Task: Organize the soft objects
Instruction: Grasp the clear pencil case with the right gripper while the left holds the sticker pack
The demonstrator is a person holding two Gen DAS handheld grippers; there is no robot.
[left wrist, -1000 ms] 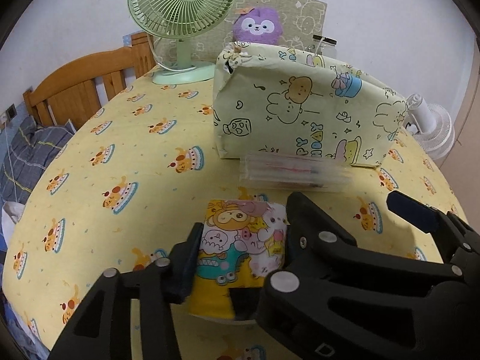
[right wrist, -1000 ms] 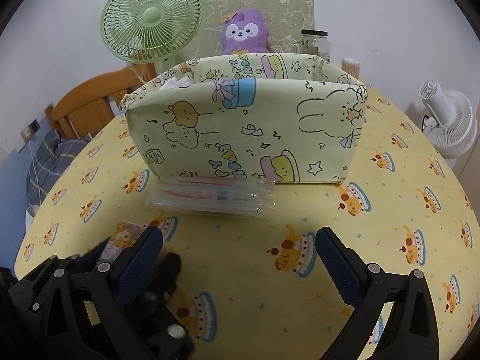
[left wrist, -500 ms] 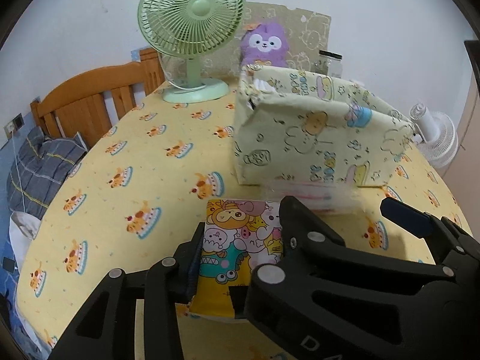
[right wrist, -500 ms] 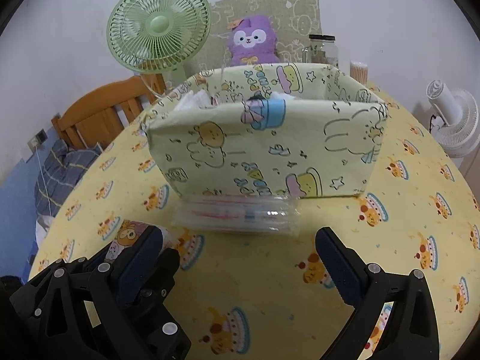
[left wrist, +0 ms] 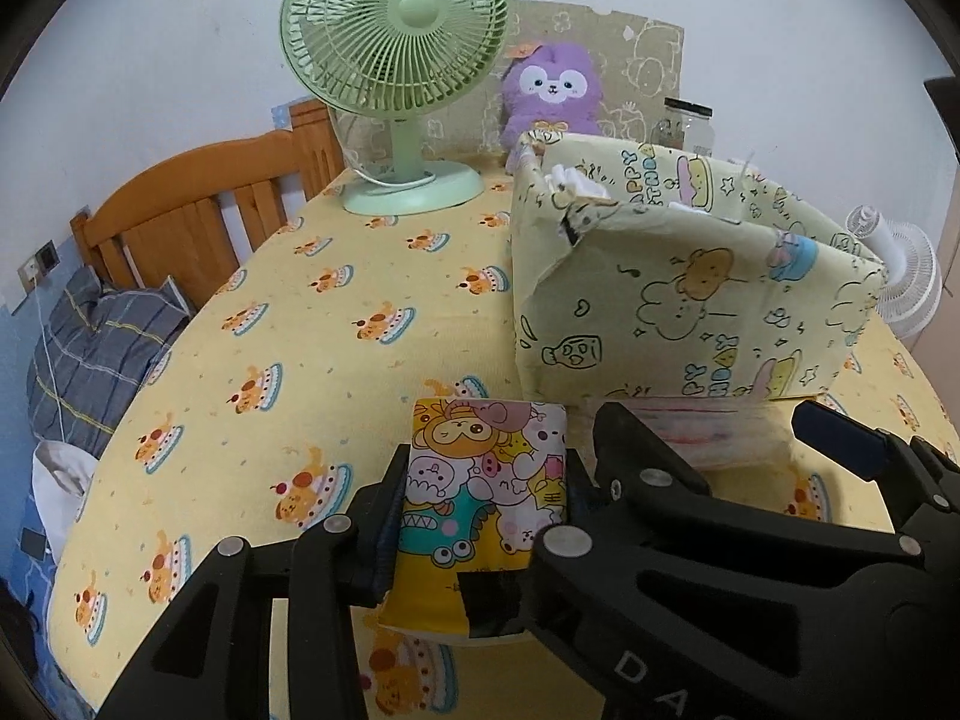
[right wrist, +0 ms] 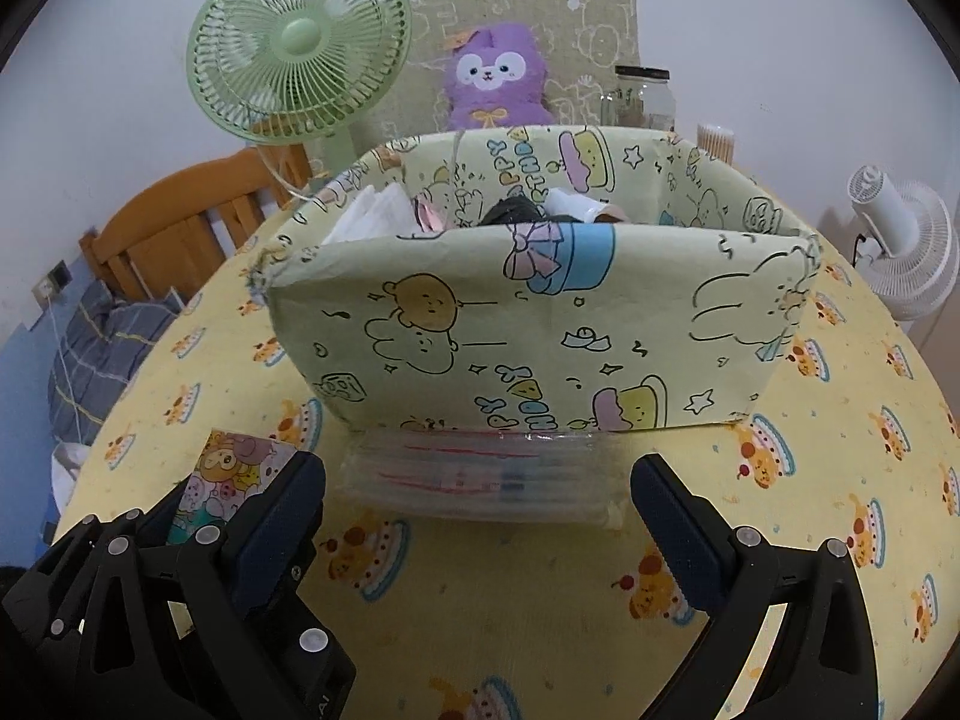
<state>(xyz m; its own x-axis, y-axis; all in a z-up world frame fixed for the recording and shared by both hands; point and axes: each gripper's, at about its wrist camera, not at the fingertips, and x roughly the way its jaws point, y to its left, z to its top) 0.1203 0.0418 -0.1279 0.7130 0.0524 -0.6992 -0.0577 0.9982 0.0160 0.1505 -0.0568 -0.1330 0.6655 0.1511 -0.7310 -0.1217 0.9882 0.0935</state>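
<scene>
Yellow cartoon-print tissue pack (left wrist: 486,480) sits clamped between the fingers (left wrist: 393,501) of the left gripper (left wrist: 483,516), both pads pressed against its sides, pack raised clear of the surface (left wrist: 336,360). Left jaws have just closed a little further on it. Same pack shows at lower left in the right wrist view (right wrist: 231,480), beside the right gripper's left finger.

Right gripper (right wrist: 477,516): jaws stand wide apart, nothing between them, pads touching nothing. It points down at a clear plastic packet (right wrist: 480,477) with red lettering, lying flat on the surface and touching the near wall of the storage box (right wrist: 540,336).

Storage box: pale yellow-green, cartoon print, open top. Inside: white folded cloth (right wrist: 375,213) at the left end, something dark (right wrist: 510,213) near the middle, other items too hidden to identify. Box sits beyond and to the right of the held pack in the left wrist view (left wrist: 690,300).

Background: green desk fan (left wrist: 396,72) and purple plush toy (left wrist: 552,90) behind the box, glass jar (right wrist: 642,99) to the plush's right, white fan (right wrist: 900,240) off the right edge. Surface covered in a yellow cake-print cloth.
</scene>
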